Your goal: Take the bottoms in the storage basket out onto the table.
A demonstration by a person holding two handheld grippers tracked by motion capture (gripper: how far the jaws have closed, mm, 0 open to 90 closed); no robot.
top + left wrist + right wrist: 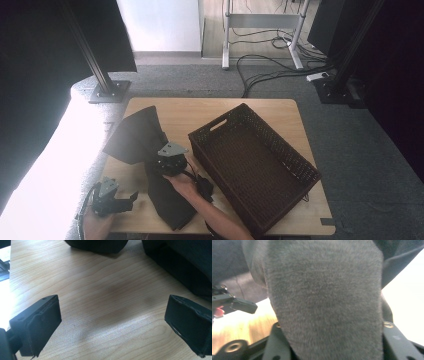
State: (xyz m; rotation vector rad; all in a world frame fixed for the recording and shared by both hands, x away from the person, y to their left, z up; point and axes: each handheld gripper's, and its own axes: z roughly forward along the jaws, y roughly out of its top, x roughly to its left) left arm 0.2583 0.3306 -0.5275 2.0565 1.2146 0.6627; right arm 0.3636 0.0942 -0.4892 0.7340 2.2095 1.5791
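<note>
The right tongs point(169, 162) sit over a dark, fuzzy cloth point(135, 137) lying between their parted jaws, near the counter's point(190, 112) left edge. The left tongs point(131, 197) gape open over bare pale wood. The woven brown basket point(300, 167) stands at the right.

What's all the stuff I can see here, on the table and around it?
Cloth: one, dark, spread on the table's left half, running under the right claw.
Basket: one, dark brown woven, hollow, on the table's right half.
Table: one, light wood, centre.
Cables: several, black, on the grey floor beyond the table.
Metal frame: one, grey, at the back.
Black posts: two, at the far corners.
Left claw: one, black, open over bare wood at the near left.
Right claw: one, black, on the cloth.
Forearm: one, bottom edge.
</note>
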